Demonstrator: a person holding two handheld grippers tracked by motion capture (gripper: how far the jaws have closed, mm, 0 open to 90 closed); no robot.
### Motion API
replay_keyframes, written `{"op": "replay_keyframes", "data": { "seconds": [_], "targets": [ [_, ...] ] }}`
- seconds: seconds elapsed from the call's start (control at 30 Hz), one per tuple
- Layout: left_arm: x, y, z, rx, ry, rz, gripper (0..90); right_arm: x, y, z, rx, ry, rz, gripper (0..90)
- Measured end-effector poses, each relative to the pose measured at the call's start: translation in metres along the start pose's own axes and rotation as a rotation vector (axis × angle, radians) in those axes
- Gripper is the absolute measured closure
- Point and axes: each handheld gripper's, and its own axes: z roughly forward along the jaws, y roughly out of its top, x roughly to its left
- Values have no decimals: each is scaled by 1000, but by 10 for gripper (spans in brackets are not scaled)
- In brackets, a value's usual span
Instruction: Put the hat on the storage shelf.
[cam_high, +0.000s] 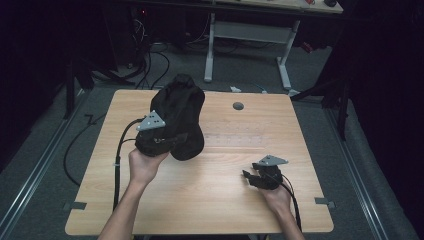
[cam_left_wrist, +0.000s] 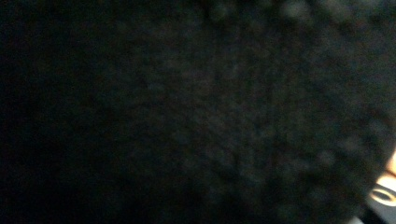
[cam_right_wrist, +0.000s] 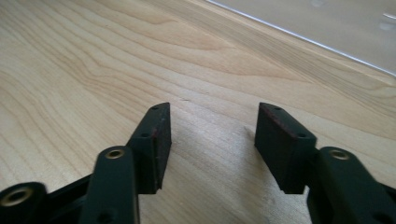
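The left gripper (cam_high: 159, 142) is clenched on a black bag (cam_high: 179, 117), holding it raised over the far left part of the table (cam_high: 225, 200). In the left gripper view the dark cloth (cam_left_wrist: 196, 112) lies so close that its jaws are hidden. The right gripper (cam_high: 250, 176) sits low over the table's near right, well apart from the bag, its jaws released with bare wood between them. A clear sheet (cam_right_wrist: 336, 28) lies just beyond it. A grey grommet (cam_high: 238, 106) sits beside the bag.

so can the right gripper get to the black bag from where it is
Probably yes: the right gripper is open and empty, with bare table between it and the black bag the left gripper holds up.
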Motion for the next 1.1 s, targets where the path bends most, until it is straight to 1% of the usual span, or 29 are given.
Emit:
{"op": "replay_keyframes", "data": {
  "seconds": [0.03,0.1,0.17,0.27,0.4,0.47,0.6,0.67,0.73,0.97,1.1],
  "targets": [
    [1,1,2,-1,9,9,759,-1,0,0,-1,-3,5,451],
    [4,2,8,-3,27,18,759,-2,0,0,-1,-2,30,431],
    [7,2,14,-10,47,31,759,-3,0,0,-2,-4,32,423],
    [9,2,22,-21,69,51,759,1,0,1,4,-24,0,406],
    [11,3,33,-27,95,88,758,2,0,1,8,-26,-2,401],
    [12,3,38,-30,101,94,758,2,0,1,8,-26,-1,401],
    [16,3,47,-35,127,128,758,2,0,0,8,-26,1,401],
    [18,2,51,-37,137,135,758,2,0,0,8,-26,1,401],
    [20,1,55,-44,143,130,758,2,0,0,8,-26,1,400],
    [25,-6,65,-30,187,157,758,2,0,0,8,-26,1,399],
    [26,-10,69,-29,193,163,758,2,0,0,8,-27,0,400]
  ]
}}
